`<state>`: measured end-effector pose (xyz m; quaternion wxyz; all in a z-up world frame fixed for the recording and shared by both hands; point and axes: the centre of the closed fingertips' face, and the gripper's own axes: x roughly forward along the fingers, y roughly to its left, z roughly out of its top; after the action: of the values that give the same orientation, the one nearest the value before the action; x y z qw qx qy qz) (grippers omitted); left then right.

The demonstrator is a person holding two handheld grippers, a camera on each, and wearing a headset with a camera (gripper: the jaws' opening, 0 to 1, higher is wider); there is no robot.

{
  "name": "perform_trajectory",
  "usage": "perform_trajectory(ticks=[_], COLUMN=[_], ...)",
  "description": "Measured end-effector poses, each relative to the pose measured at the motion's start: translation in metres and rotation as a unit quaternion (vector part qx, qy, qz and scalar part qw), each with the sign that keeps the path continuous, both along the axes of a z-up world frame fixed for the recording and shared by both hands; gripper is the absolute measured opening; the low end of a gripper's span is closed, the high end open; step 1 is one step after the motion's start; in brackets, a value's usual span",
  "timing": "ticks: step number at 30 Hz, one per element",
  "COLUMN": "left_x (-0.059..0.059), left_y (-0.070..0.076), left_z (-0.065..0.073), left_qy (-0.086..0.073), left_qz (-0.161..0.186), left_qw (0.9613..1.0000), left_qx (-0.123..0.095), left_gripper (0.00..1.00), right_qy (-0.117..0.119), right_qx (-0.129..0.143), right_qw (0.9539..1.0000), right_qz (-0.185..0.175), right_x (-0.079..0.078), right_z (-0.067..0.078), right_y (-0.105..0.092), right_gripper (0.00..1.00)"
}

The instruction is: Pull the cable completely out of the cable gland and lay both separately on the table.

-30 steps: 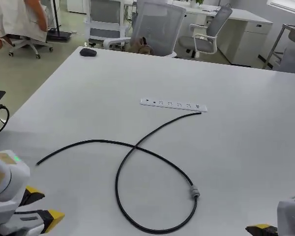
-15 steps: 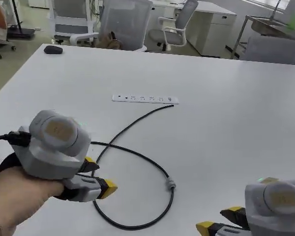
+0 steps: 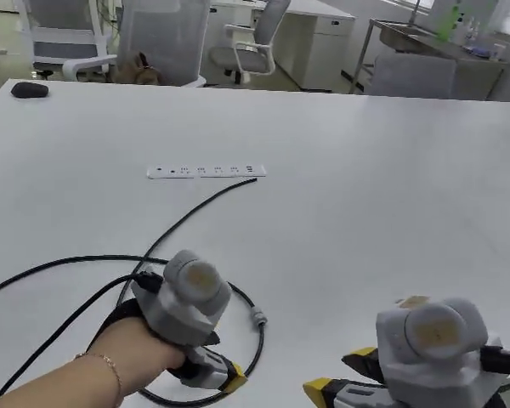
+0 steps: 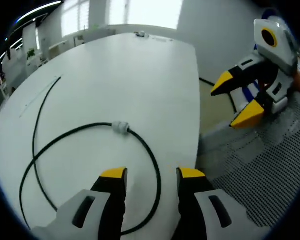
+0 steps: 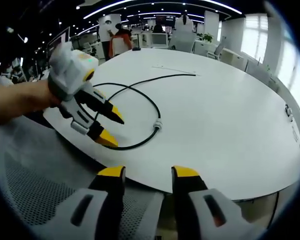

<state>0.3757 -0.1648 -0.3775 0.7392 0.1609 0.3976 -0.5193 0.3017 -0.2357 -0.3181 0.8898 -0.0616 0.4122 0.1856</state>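
A black cable (image 3: 195, 211) lies in a loop on the white table (image 3: 365, 195), with a small grey cable gland (image 3: 257, 318) threaded on it at the loop's right side. My left gripper (image 3: 225, 370) hovers over the loop's near part, just left of the gland, open and holding nothing. In the left gripper view the gland (image 4: 120, 127) lies ahead of the left gripper (image 4: 150, 175). My right gripper (image 3: 338, 374) is open at the table's near edge, right of the gland. From the right gripper (image 5: 144, 172), the gland (image 5: 157, 124) is ahead and the left gripper (image 5: 114, 130) to its left.
A white power strip (image 3: 206, 171) lies past the cable's far end. A black mouse (image 3: 29, 89) sits at the far left corner. Office chairs (image 3: 161, 38) and desks stand beyond the table. A mesh chair seat (image 5: 50, 200) is below the near table edge.
The head camera has swung right and down. My left gripper has moved right, over the cable loop toward the gland. My right gripper has come further up into view.
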Motion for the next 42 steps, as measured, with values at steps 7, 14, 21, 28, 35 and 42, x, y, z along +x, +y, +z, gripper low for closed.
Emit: perform_trajectory(ticks=[7, 14, 21, 28, 35, 42], left_x=[0.029, 0.048, 0.047, 0.03, -0.002, -0.047], left_y=[-0.025, -0.039, -0.034, -0.018, 0.009, 0.042], left_z=[-0.009, -0.035, -0.032, -0.028, -0.034, -0.038], left_qy=[-0.006, -0.018, -0.113, -0.114, -0.109, -0.07], left_qz=[0.024, 0.059, 0.011, -0.07, -0.164, -0.307], left_qw=[0.9997, 0.9976, 0.9912, 0.9881, 0.9769, 0.9463], left_qx=[-0.008, 0.031, 0.068, 0.076, 0.082, 0.074], left_gripper=[0.34, 0.45, 0.12, 0.12, 0.11, 0.11], right_qy=[0.0, 0.002, 0.002, 0.0, -0.002, -0.004], right_qx=[-0.001, 0.001, 0.001, 0.004, 0.007, 0.006], right_qw=[1.0, 1.0, 1.0, 0.9999, 0.9999, 0.9999], right_qz=[0.002, 0.001, 0.007, 0.01, 0.013, 0.013], right_x=[0.001, 0.0, -0.002, -0.002, -0.001, 0.0], right_z=[0.0, -0.001, 0.0, 0.002, 0.002, 0.002], right_y=[0.0, 0.0, 0.001, 0.002, 0.002, 0.001], right_gripper=[0.38, 0.38, 0.37, 0.36, 0.36, 0.36])
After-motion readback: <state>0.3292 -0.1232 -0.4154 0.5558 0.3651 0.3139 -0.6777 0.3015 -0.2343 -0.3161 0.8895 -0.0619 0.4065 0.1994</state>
